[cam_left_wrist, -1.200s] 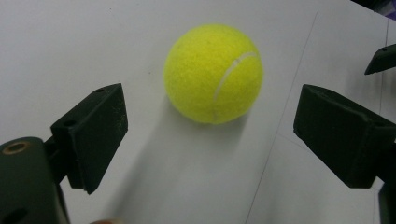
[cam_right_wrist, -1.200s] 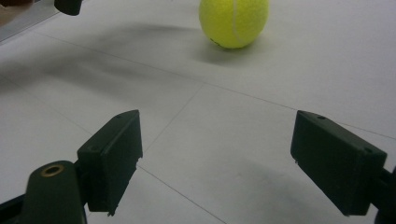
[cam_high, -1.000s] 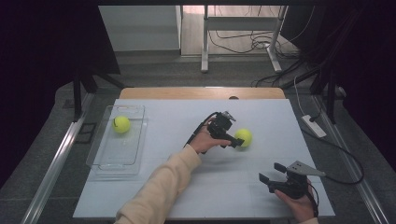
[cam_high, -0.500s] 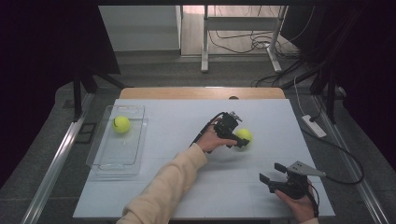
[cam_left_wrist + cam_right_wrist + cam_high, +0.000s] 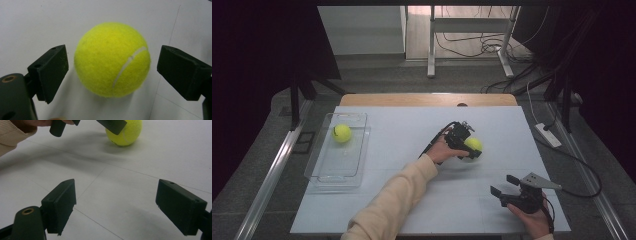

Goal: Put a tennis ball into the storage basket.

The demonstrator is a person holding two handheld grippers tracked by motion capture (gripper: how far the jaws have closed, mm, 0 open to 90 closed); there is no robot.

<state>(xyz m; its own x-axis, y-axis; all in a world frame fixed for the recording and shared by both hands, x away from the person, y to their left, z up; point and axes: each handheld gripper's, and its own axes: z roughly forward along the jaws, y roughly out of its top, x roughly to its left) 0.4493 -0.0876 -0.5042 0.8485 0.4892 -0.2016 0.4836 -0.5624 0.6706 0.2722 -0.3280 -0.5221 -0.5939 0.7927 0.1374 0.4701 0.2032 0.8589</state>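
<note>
Left gripper (image 5: 111, 72) open astride ball (image 5: 112, 59), pads not touching: centre, then close evenly on widest part.

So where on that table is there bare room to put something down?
Between the clear tray and the left hand-held gripper, and along the far edge. It is crowded around the tennis ball and near the right hand-held gripper.

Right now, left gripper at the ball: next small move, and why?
Probably close the left gripper. The tennis ball sits on the table between its fingers, which stand open with a gap showing on each side, so closing should grip it.
</note>
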